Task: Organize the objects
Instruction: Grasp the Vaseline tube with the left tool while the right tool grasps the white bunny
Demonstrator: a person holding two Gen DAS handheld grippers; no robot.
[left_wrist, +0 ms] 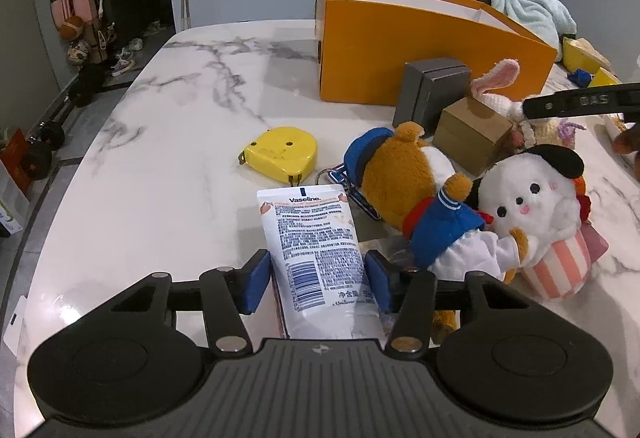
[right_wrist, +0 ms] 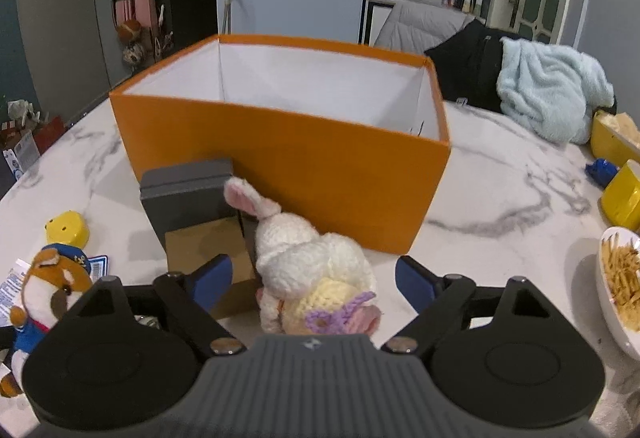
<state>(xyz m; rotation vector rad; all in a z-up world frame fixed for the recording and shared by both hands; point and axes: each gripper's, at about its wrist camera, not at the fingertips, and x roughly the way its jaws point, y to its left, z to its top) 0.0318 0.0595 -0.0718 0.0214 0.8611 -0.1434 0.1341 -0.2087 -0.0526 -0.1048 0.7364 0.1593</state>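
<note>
My left gripper has its blue pads on both sides of a white Vaseline tube that lies on the marble table; the pads touch the tube's edges. My right gripper is open, its fingers either side of a white knitted bunny that lies on the table, apart from both pads. The open orange box with a white inside stands just behind the bunny; it also shows in the left wrist view.
A yellow tape measure, a bear plush in blue, a white dog plush, a grey box and a brown box crowd the table. A bowl of fries and yellow containers sit at the right.
</note>
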